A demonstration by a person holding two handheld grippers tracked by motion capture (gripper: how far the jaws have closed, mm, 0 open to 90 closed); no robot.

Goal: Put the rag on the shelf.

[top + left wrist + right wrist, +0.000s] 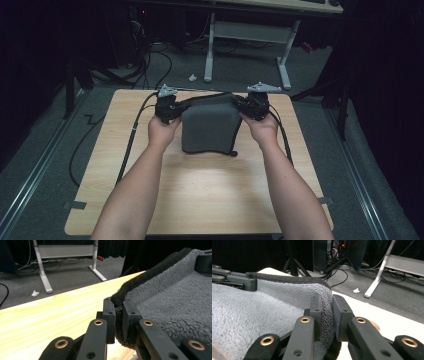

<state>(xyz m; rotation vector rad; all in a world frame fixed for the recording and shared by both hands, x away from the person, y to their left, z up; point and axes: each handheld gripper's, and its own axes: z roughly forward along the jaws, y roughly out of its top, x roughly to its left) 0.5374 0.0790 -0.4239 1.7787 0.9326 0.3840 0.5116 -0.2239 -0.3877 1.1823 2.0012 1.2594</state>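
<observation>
A light wood-grain desk [200, 195] with rounded corners stands on grey carpet; a grey fleece towel [210, 127] with black trim drapes toward its far edge, lower hem resting on the desktop.

Both forearms are stretched forward from the near edge, roughly parallel, wrists straight. The left gripper [167, 106] is gripped in the left hand [161, 131], its jaws clamped on a corner of the grey towel [210, 125], a fold pinched between the pads. The right gripper [255, 104] is held level with it in the right hand [261, 129], jaws likewise pressed on the opposite corner.
</observation>
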